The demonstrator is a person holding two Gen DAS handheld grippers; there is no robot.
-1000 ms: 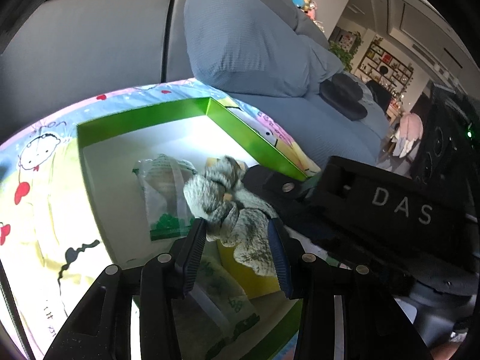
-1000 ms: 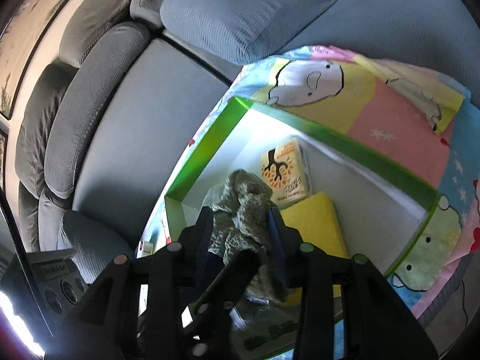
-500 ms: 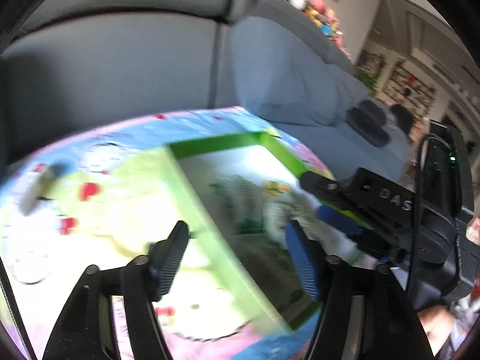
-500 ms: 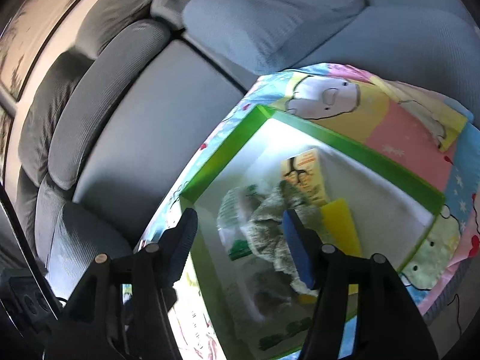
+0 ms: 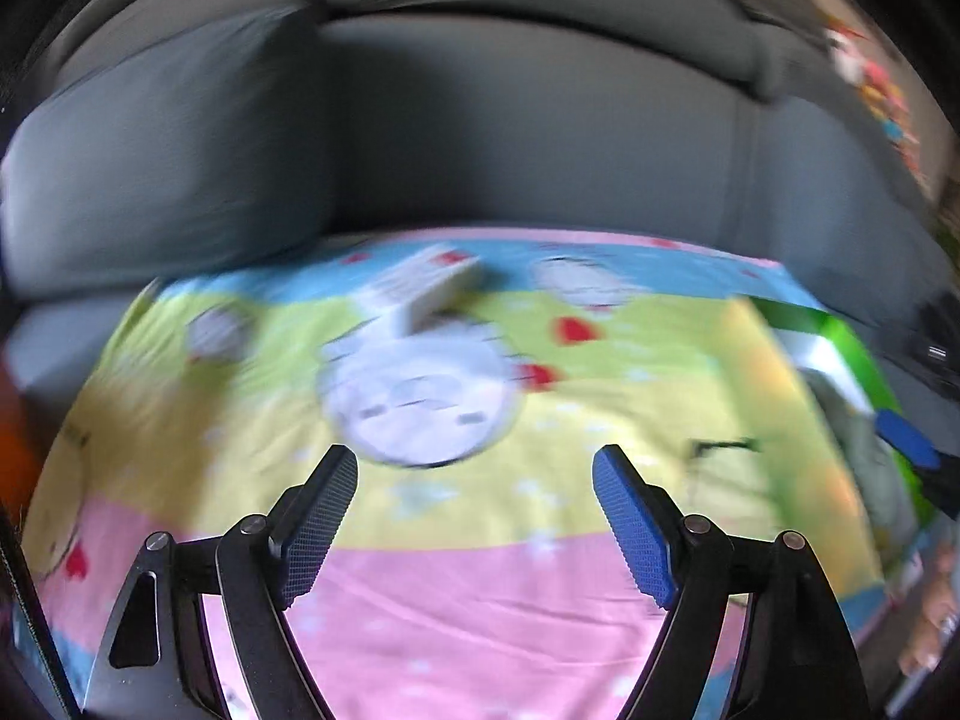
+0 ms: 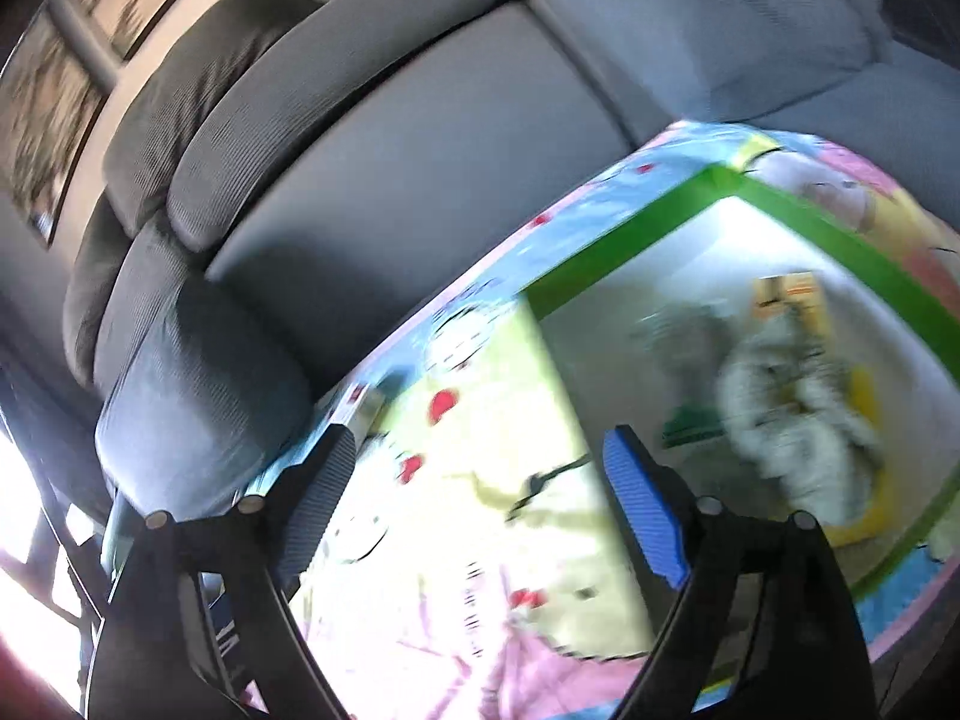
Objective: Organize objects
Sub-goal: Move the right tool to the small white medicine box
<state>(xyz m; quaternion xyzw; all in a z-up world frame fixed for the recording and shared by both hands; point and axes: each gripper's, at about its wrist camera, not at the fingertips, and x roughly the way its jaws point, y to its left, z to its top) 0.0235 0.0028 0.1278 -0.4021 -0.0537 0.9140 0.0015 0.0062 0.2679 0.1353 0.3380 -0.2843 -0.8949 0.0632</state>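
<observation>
Only the left view shows a small white box (image 5: 420, 294) at the blanket's (image 5: 480, 600) far edge, long axis diagonal. Only the right view shows the gray cloth (image 6: 792, 414) inside the green tray (image 6: 630, 246). The left gripper (image 5: 474, 516) and right gripper (image 6: 480, 510) are both spreading wider, nothing between their jaws.

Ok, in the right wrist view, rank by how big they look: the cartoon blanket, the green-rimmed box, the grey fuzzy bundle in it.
1. cartoon blanket
2. green-rimmed box, partly cut off at the frame edge
3. grey fuzzy bundle, blurred

Apparent size only; fisheye and nearness skew it.

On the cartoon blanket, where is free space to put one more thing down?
Free: the blanket between the small white box at its sofa edge and the green-rimmed box. Crowded: inside that box, around the grey fuzzy cloth.
</observation>
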